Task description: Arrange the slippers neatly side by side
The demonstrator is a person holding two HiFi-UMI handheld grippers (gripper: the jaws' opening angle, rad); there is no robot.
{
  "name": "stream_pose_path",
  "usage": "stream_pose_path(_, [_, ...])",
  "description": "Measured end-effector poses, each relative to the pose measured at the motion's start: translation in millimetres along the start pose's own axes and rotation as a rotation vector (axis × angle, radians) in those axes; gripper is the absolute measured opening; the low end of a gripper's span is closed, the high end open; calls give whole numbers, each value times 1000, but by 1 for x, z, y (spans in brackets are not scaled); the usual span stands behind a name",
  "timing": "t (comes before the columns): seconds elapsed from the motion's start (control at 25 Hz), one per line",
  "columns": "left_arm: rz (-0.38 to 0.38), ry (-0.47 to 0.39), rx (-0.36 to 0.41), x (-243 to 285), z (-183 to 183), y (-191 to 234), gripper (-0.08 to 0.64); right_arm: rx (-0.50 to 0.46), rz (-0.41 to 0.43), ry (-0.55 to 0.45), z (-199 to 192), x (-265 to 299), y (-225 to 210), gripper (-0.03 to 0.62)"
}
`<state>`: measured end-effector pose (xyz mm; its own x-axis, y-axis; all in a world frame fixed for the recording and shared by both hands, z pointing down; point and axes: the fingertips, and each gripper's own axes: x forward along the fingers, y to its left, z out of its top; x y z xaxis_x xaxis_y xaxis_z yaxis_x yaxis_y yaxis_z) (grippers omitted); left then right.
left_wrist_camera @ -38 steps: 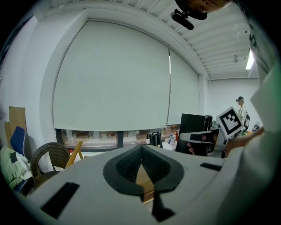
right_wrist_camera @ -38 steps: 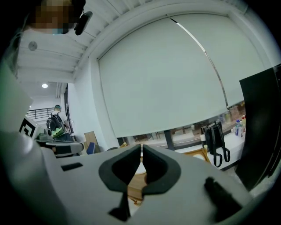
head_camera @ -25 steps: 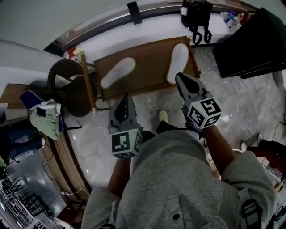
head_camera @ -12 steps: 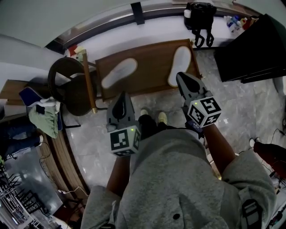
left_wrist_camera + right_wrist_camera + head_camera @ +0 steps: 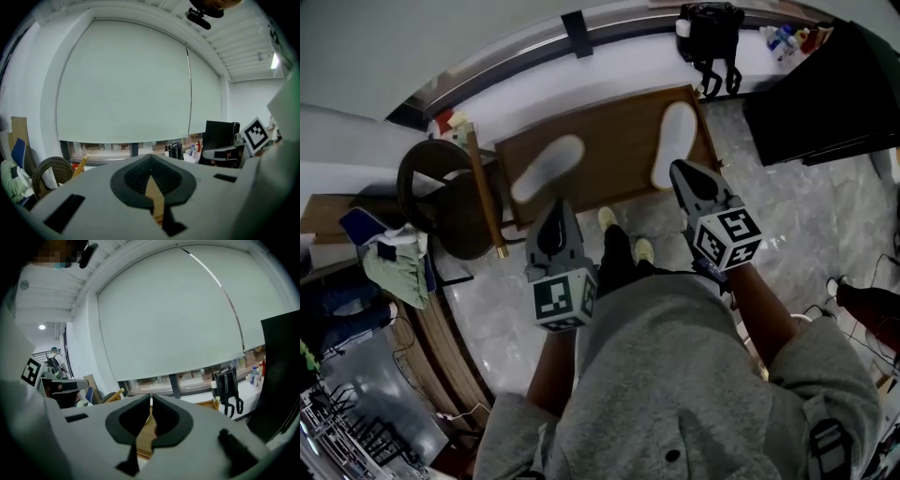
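Two white slippers lie apart on a low brown wooden platform [image 5: 609,131] in the head view. The left slipper [image 5: 547,168] is angled toward the upper right, the right slipper [image 5: 674,144] lies almost lengthwise near the platform's right end. My left gripper [image 5: 555,208] hovers just in front of the platform's near edge, below the left slipper, jaws shut and empty. My right gripper [image 5: 682,172] is shut and empty too, its tip close below the right slipper. In both gripper views the slippers are hidden behind the closed jaws, with only a sliver of wood [image 5: 154,199] showing.
A round dark stool [image 5: 441,197] and a wooden stick [image 5: 485,192] stand left of the platform. A black backpack [image 5: 708,37] sits on the ledge behind it, a black cabinet [image 5: 820,84] to the right. My feet [image 5: 623,234] stand on marble floor at the platform's edge.
I have stepped closer to the platform, one foot now forward at its edge. Both grippers moved toward the slippers and stayed shut.
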<state>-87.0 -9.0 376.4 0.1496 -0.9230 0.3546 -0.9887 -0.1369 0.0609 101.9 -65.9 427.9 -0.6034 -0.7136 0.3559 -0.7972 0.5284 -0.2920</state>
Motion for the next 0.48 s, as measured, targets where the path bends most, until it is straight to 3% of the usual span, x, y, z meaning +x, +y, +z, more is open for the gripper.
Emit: stream_pose_path(0.48, [-76, 16, 18, 49, 17, 18, 14, 26, -161, 62, -7, 30, -46, 34])
